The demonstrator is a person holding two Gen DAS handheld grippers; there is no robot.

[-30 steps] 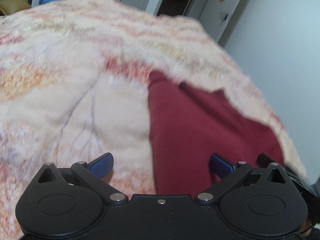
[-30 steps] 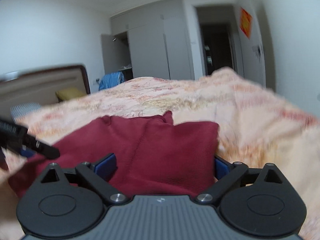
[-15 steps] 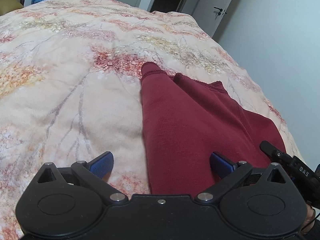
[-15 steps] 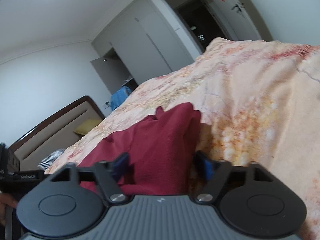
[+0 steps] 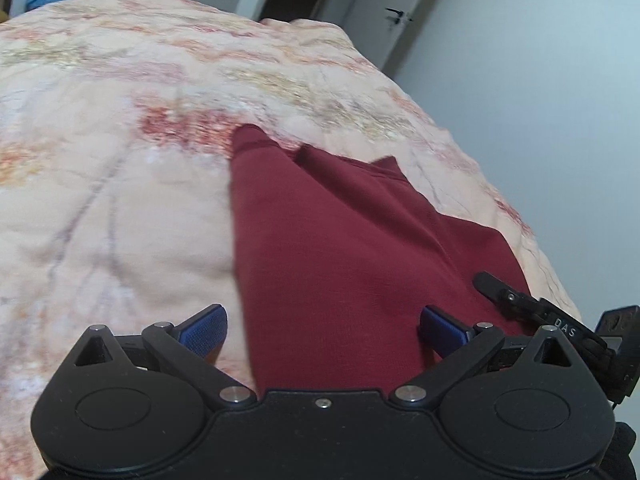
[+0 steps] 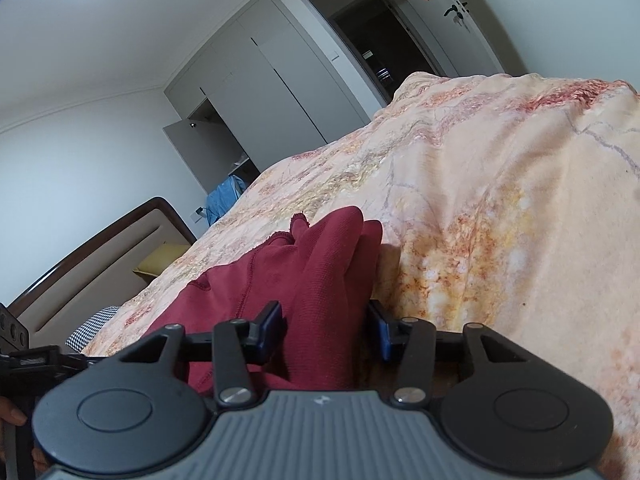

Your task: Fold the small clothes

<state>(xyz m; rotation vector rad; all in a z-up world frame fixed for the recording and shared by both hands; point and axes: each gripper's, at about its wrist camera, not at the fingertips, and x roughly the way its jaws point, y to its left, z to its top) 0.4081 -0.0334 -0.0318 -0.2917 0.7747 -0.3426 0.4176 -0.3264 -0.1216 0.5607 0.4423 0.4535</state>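
A dark red garment point(image 5: 344, 240) lies flat on the floral bedspread point(image 5: 120, 184), its far end narrowing to a point. My left gripper point(image 5: 323, 330) hovers open and wide over its near end, with the garment's left edge running between the blue pads point(image 5: 202, 330). In the right wrist view the same garment point(image 6: 320, 272) is gathered into a raised ridge between the pads of my right gripper point(image 6: 326, 330). Its jaws are closing and press on that fold from both sides. A black tip of the right gripper point(image 5: 516, 300) shows at the garment's right edge.
The bedspread point(image 6: 500, 208) stretches far beyond the garment. The bed's right edge drops off near a white wall point(image 5: 540, 120). A headboard point(image 6: 100, 248), a checked pillow point(image 6: 92, 324), wardrobes point(image 6: 272, 80), a blue cloth point(image 6: 226, 196) and an open doorway point(image 6: 380, 36) stand behind.
The right gripper's jaws have narrowed from wide apart onto the garment's edge, bunching it into a ridge, and the gripper has rolled. The left gripper stayed open and turned slightly.
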